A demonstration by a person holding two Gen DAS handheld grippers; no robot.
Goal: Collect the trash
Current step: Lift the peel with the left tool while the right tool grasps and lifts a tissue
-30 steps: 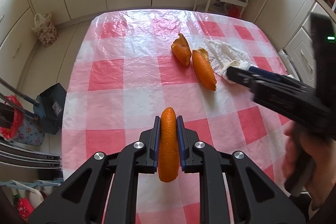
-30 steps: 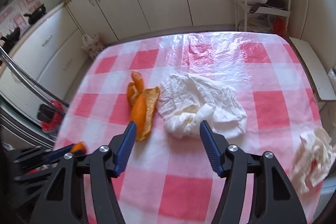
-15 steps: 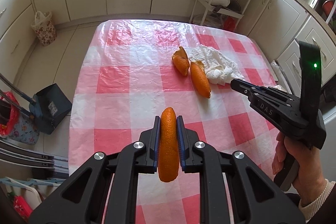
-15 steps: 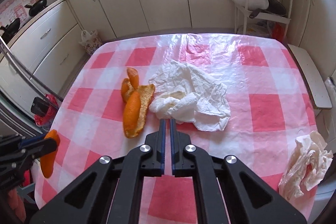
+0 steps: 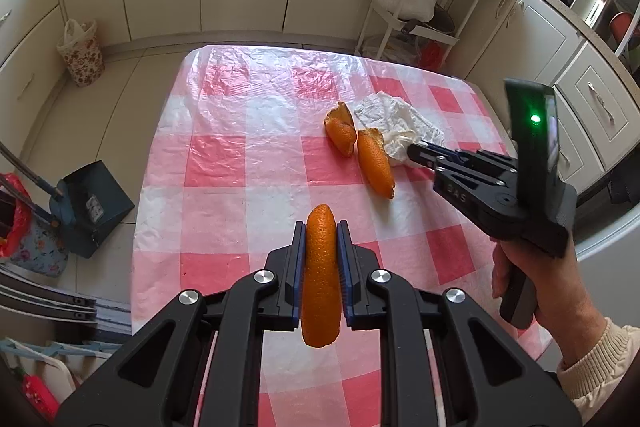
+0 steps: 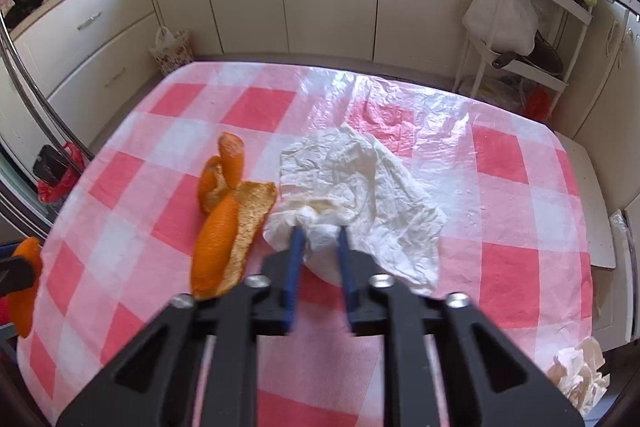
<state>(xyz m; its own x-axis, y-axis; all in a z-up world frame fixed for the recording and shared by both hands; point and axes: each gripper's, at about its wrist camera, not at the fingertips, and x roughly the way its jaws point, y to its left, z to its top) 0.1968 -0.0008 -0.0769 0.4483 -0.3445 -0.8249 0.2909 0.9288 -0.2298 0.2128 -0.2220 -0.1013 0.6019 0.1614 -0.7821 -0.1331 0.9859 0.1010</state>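
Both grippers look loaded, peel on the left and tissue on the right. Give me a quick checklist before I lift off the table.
1. Left gripper shut on the orange peel: ok, peel clamped between both pads, clear of the table.
2. Right gripper on the white tissue: ok, its jaws have just been opening slightly, with a bunched fold pinched between them.
3. Whole tissue will follow: cannot tell, most of it lies spread on the checked tablecloth.
4. Loose peels free of the tissue: not ok, one peel's edge touches it and may drag.
5. Other trash left: not ok, a crumpled paper lies at the table's near right corner.
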